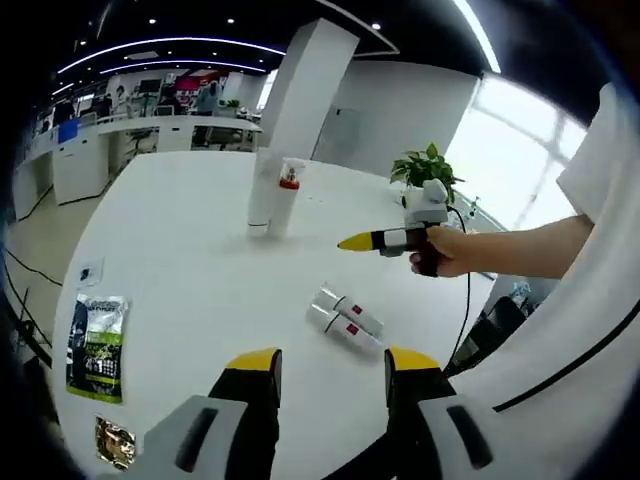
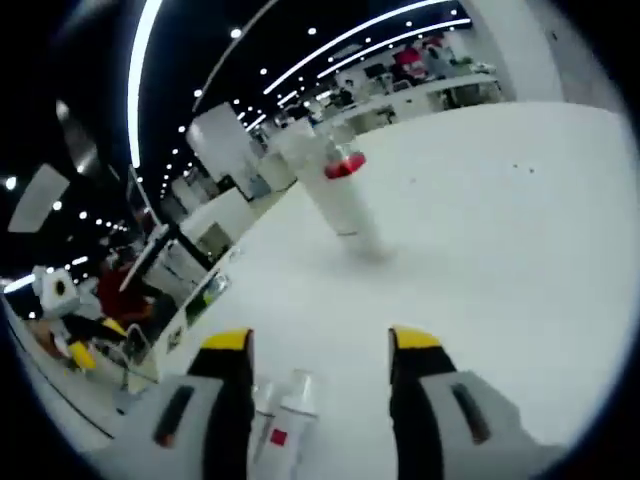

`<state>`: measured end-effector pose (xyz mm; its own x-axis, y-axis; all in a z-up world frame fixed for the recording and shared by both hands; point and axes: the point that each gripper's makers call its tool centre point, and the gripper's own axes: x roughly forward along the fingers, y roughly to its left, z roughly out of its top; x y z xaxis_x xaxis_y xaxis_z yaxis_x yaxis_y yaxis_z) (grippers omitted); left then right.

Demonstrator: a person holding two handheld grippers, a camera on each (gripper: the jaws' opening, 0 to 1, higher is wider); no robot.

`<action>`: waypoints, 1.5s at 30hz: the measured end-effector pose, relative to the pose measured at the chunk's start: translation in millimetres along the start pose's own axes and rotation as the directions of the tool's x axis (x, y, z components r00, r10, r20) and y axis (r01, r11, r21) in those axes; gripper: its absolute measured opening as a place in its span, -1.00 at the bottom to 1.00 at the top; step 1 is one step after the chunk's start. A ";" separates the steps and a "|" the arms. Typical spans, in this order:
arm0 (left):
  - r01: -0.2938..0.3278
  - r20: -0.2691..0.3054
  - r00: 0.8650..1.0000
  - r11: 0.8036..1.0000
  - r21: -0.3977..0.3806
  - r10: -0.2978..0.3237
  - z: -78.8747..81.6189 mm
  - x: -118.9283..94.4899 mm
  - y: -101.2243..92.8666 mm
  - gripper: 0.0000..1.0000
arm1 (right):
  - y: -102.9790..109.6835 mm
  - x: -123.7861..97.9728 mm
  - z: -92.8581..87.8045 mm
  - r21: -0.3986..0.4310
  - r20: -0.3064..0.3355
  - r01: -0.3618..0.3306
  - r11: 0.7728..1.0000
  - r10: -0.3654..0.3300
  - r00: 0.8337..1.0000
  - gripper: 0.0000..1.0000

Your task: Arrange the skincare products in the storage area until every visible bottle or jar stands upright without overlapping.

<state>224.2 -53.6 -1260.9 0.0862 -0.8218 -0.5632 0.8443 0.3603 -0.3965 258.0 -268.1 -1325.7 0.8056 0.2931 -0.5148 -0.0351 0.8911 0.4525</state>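
No readable text anywhere. Green packet (image 1: pixel 97 347) on the table has white print, too small to make out. Lying bottles (image 1: pixel 345 320) carry small red label marks, possibly logos, not legible. Standing bottle (image 1: pixel 288 196) shows a red patch, also unreadable.

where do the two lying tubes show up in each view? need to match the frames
Left gripper view: the two lying tubes are right of centre on the white table, ahead of the open left claw.
Right gripper view: bottom, between the open right claw's jaws.
Shared landmark: the upright bottles.
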 end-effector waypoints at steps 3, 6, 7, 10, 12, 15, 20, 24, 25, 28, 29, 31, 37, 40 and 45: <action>0.063 -0.010 0.998 0.998 0.029 -0.063 7.5 9.9 -6.1 -0.16 | -1.2 -10.6 -34.7 -0.097 -0.103 0.060 0.993 -0.070 0.992 0.00; 0.098 -0.033 0.995 0.993 0.062 -0.096 9.0 15.9 -8.4 -0.16 | 3.8 -17.6 -48.3 -0.109 -0.126 0.087 0.990 -0.101 0.987 -0.11; 0.111 -0.040 0.993 0.991 0.071 -0.109 10.3 19.5 -7.9 -0.16 | 8.9 -20.5 -54.4 -0.111 -0.130 0.092 0.990 -0.106 0.986 -0.13; 0.133 -0.042 0.991 0.988 0.077 -0.130 14.8 24.2 -8.5 -0.16 | 15.7 -21.8 -65.2 -0.077 -0.149 0.091 0.993 -0.101 0.984 -0.22; 0.147 -0.041 0.989 0.986 0.082 -0.144 17.4 26.0 -9.9 -0.16 | 19.2 -20.0 -71.8 -0.030 -0.171 0.083 0.996 -0.087 0.981 -0.27; 0.164 -0.042 0.986 0.982 0.092 -0.160 19.5 27.3 -12.5 -0.16 | 18.8 -15.6 -74.9 -0.035 -0.176 0.106 0.994 -0.111 0.978 -0.35; 0.171 -0.040 0.985 0.980 0.101 -0.168 18.4 23.2 -11.4 -0.17 | 24.1 -4.7 -80.9 -0.084 -0.225 0.103 0.991 -0.120 0.967 -0.41; 0.162 -0.036 0.987 0.982 0.092 -0.159 14.5 17.9 -6.9 -0.17 | 20.6 0.0 -87.3 -0.147 -0.264 0.118 0.982 -0.154 0.952 -0.51; 0.159 -0.035 0.987 0.983 0.090 -0.156 13.8 16.1 -5.7 -0.17 | 20.7 0.6 -89.4 -0.148 -0.276 0.121 0.982 -0.158 0.948 -0.53; 0.146 -0.028 0.989 0.986 0.076 -0.144 12.0 12.3 -0.1 -0.17 | 20.3 3.3 -93.5 -0.179 -0.299 0.120 0.977 -0.170 0.939 -0.58; 0.142 -0.028 0.990 0.987 0.074 -0.141 11.8 11.3 1.2 -0.17 | 20.3 3.6 -93.6 -0.192 -0.306 0.118 0.974 -0.174 0.936 -0.59; 0.135 -0.023 0.991 0.988 0.070 -0.134 12.5 8.7 3.1 -0.17 | 16.7 4.3 -93.2 -0.234 -0.314 0.125 0.964 -0.196 0.929 -0.60; 0.120 -0.016 0.993 0.991 0.064 -0.120 12.0 4.6 7.6 -0.17 | 11.2 8.8 -96.5 -0.311 -0.333 0.125 0.942 -0.231 0.914 -0.61; 0.114 -0.013 0.993 0.992 0.058 -0.113 11.9 3.5 9.2 -0.18 | 12.3 9.4 -96.6 -0.304 -0.336 0.117 0.945 -0.221 0.915 -0.62; 0.127 -0.008 0.992 0.990 0.058 -0.127 14.4 3.4 6.3 -0.18 | 18.8 10.2 -94.2 -0.228 -0.331 0.096 0.969 -0.170 0.928 -0.64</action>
<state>237.4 -60.5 -1254.8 -0.0261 -0.8575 -0.5139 0.8775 0.2267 -0.4227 209.9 -215.8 -1391.1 0.5576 0.2358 -0.7959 -0.0920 0.9704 0.2231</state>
